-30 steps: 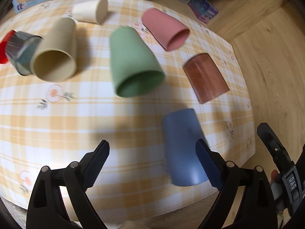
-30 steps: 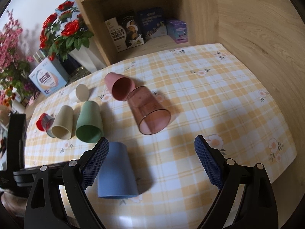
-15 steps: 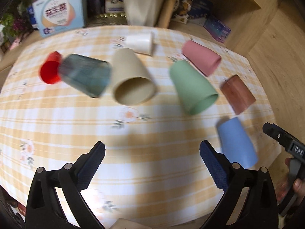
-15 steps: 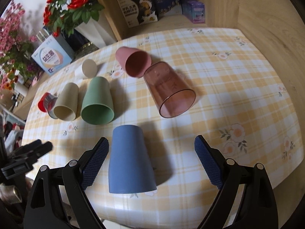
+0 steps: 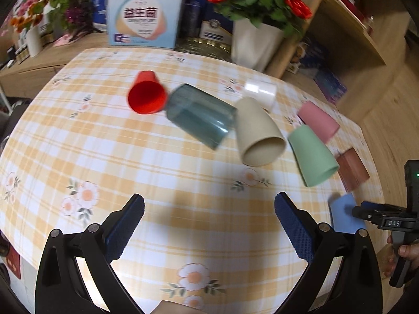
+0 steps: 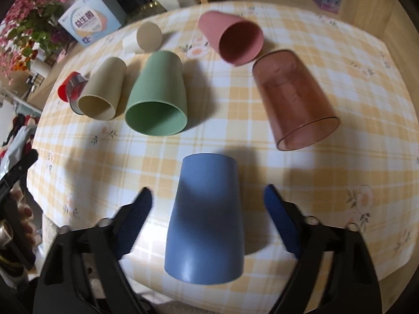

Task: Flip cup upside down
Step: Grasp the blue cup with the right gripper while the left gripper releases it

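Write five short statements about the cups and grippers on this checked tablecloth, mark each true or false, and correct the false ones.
1. The blue cup lies between the open fingers of the right gripper. True.
2. The left gripper is shut on the red cup. False: it is open, with only tablecloth between its fingers.
3. The green cup lies on its side. True.
4. The pink cup stands upright. False: it lies on its side, its opening visible.
5. The beige cup lies beside the green cup. True.
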Action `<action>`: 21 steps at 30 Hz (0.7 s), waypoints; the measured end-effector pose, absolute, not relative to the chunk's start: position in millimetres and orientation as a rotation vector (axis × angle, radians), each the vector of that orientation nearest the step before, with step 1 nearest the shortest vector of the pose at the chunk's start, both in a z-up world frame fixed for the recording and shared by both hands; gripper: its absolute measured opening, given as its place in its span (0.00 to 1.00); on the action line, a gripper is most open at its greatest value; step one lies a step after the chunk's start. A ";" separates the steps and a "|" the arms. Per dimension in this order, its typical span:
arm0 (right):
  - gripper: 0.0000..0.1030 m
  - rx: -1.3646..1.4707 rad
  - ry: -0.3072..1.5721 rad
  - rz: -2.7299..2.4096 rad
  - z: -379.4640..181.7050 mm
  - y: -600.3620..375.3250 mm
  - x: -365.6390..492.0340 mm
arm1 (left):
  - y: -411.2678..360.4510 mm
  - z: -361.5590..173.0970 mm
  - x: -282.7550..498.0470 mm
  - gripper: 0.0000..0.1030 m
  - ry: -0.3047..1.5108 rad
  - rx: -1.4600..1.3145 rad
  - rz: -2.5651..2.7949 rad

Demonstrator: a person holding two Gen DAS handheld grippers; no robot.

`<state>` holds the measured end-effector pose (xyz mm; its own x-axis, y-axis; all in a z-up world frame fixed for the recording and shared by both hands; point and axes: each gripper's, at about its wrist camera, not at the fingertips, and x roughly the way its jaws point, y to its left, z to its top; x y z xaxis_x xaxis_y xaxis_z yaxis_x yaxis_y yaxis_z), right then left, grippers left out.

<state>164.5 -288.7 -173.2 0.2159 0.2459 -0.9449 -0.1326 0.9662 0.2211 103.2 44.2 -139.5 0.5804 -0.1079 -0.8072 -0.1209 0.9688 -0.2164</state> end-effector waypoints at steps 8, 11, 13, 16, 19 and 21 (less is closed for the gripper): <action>0.72 0.046 1.397 0.247 -185.6 -272.7 181.9 | 54.8 -138.8 97.5 0.94 0.947 -0.269 0.014; 0.72 0.018 1.421 0.229 -191.9 -269.0 188.9 | 52.5 -139.4 99.3 0.94 0.956 -0.258 0.003; 0.72 0.011 1.432 0.225 -194.9 -266.9 192.9 | 49.7 -138.1 99.3 0.94 0.955 -0.247 0.000; 0.72 0.010 1.442 0.217 -198.0 -265.3 197.6 | 47.0 -135.9 99.5 0.94 0.954 -0.244 -0.006; 0.72 0.011 1.451 0.215 -201.7 -264.3 201.5 | 44.3 -135.1 98.8 0.94 0.955 -0.250 -0.016; 0.69 0.002 1.458 0.212 -204.0 -262.5 203.4 | 42.8 -135.5 98.9 0.94 0.960 -0.251 -0.024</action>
<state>203.4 -262.5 -204.0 0.0970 0.1445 -0.9847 -0.1415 0.9814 0.1301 98.9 42.8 -135.5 0.5758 -0.1312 -0.8070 -0.0906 0.9707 -0.2225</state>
